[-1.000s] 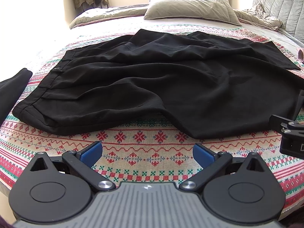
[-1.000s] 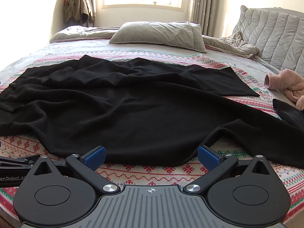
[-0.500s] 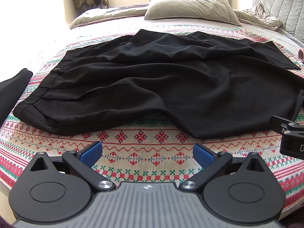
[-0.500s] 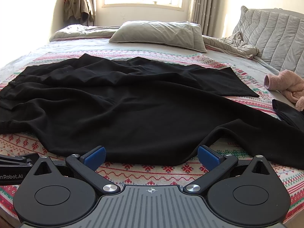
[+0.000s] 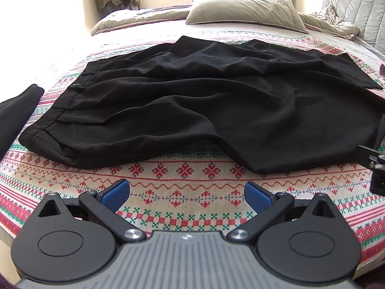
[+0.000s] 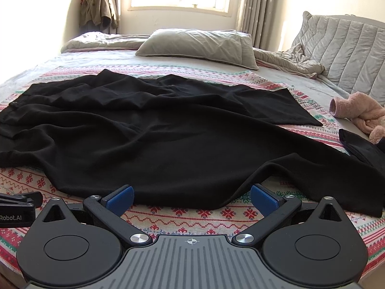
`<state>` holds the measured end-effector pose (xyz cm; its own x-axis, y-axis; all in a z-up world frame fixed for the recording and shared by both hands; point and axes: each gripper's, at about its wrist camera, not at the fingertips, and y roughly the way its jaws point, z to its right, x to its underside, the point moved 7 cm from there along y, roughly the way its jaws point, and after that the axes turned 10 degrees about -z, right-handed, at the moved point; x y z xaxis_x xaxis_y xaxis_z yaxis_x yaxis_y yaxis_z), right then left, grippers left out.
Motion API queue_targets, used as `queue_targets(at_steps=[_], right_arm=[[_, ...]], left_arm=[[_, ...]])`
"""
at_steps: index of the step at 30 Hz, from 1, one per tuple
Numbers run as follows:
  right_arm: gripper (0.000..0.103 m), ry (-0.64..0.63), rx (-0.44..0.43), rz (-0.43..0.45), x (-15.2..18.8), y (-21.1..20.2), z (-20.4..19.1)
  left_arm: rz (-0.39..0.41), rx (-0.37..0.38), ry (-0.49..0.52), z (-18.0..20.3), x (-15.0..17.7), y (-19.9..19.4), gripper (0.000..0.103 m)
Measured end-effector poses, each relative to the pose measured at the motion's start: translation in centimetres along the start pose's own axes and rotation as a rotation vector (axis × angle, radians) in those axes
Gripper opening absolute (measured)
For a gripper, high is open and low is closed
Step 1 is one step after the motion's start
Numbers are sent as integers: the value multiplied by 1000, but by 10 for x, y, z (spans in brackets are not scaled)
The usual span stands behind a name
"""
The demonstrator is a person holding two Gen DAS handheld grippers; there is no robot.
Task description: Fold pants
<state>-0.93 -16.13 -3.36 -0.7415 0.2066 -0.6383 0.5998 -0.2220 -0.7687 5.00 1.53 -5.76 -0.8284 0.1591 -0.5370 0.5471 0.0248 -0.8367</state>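
Black pants (image 5: 192, 101) lie spread and wrinkled across a patterned red, green and white blanket (image 5: 182, 192) on the bed, waistband to the left, legs to the right. They also show in the right wrist view (image 6: 168, 139). My left gripper (image 5: 186, 192) is open and empty, above the blanket just short of the pants' near edge. My right gripper (image 6: 191, 196) is open and empty at the near hem of a pant leg. Each gripper shows at the edge of the other's view: the right one (image 5: 375, 166), the left one (image 6: 16, 207).
A grey pillow (image 6: 199, 44) and rumpled grey bedding (image 6: 288, 63) lie at the far side. A pink plush toy (image 6: 358, 113) and a dark folded cloth (image 6: 361, 149) lie at the right. Another black garment (image 5: 14, 118) lies at the left edge. A jacket (image 6: 98, 4) hangs by the window.
Both grippers have drifted very slightly; the right one has edged a little closer to the pants. The pants have not moved and both grippers stay open.
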Motion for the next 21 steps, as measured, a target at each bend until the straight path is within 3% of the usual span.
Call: queue_targets(at_steps=[6,13,21], right_arm=[[103,27,7,2,7,1,21],[103,80,21,-98,19,9,49],[103,82,93,-114,28,9,75]], left_arm=[[27,-12,17,-10,3,1,103],[-43,38,-15,-26,4,10,103],[-61,37,-56,-59,1,13,103]])
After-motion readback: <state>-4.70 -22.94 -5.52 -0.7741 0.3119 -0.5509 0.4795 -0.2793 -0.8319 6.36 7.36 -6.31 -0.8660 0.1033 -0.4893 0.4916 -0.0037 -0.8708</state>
